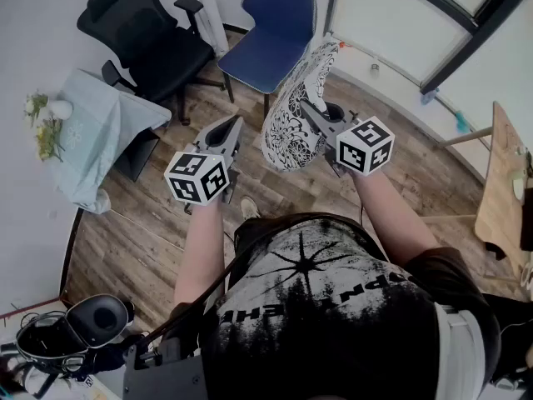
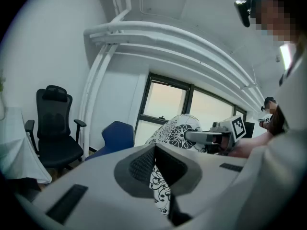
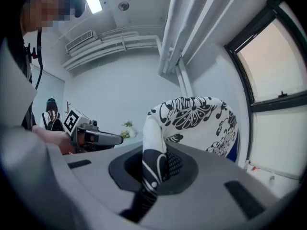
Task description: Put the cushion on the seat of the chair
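A white cushion [image 1: 291, 115] with a black flower print hangs upright in the air in front of me. My right gripper [image 1: 305, 107] is shut on its edge, and the right gripper view shows the cushion [image 3: 201, 116] rising from between the jaws of that gripper [image 3: 160, 159]. Left of the cushion and apart from it, my left gripper [image 1: 236, 123] has its jaws slightly parted and holds nothing. In the left gripper view the cushion [image 2: 180, 128] shows beyond and through the narrow gap of the left gripper [image 2: 156, 152]. The blue chair [image 1: 266, 44] [image 2: 115, 135] stands just behind the cushion with its seat bare.
A black office chair [image 1: 154, 44] stands left of the blue one. A small table under a pale cloth [image 1: 92, 132] with flowers [image 1: 46, 127] is at the left wall. A wooden tabletop [image 1: 504, 182] is at the right. Dark gear [image 1: 83, 327] lies on the floor at the lower left.
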The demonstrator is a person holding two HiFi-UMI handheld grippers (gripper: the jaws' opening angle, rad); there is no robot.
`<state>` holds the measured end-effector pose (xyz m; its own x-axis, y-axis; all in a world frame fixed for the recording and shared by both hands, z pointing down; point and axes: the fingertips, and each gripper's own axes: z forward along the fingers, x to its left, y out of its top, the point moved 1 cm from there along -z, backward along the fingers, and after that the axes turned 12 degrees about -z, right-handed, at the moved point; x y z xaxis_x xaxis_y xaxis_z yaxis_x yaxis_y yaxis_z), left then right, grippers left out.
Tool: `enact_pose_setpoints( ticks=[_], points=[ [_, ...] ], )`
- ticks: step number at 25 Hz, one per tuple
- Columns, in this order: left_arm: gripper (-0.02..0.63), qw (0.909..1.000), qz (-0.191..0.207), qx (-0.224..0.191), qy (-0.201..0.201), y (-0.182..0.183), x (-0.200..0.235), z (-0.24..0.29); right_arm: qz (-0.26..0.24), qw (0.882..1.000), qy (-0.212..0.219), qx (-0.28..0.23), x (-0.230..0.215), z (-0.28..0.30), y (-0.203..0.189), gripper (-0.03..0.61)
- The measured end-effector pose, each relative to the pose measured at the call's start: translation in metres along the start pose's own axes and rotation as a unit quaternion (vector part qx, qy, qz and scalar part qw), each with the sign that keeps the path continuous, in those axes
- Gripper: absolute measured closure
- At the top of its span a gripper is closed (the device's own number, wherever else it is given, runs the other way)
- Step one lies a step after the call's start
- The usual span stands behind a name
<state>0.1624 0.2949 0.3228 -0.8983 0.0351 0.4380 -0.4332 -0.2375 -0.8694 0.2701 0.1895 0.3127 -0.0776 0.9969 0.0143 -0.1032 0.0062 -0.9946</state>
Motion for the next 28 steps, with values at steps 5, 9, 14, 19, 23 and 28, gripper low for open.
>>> enact_pose_setpoints(
  ticks=[5, 9, 14, 19, 23, 28],
  points=[
    [0.598, 1.0, -0.001, 0.001, 0.002, -0.006, 0.0, 0.003, -0.001, 1.0, 0.001, 0.001, -0.001, 0.001, -0.003, 0.552],
    [0.598, 1.0, -0.008, -0.004, 0.002, -0.004, -0.002, 0.005, 0.002, 1.0, 0.008, -0.004, 0.0, 0.001, -0.003, 0.552],
    [0.6, 0.9999, -0.012, -0.01, -0.001, -0.003, -0.008, 0.008, 0.011, 0.999, 0.026, -0.017, 0.004, -0.002, -0.001, 0.551],
    [0.6, 0.9999, -0.011, -0.003, 0.003, -0.009, -0.01, 0.009, 0.017, 0.999, 0.03, -0.018, 0.004, -0.005, -0.006, 0.551],
    [0.6, 0.9999, -0.01, 0.0, 0.007, -0.011, -0.007, 0.009, 0.017, 0.999, 0.029, -0.015, 0.003, -0.005, -0.008, 0.551],
    [0.6, 0.9999, -0.01, 0.007, -0.003, -0.011, 0.003, 0.019, 0.013, 1.0, 0.02, -0.008, -0.004, 0.004, -0.012, 0.551]
  ],
)
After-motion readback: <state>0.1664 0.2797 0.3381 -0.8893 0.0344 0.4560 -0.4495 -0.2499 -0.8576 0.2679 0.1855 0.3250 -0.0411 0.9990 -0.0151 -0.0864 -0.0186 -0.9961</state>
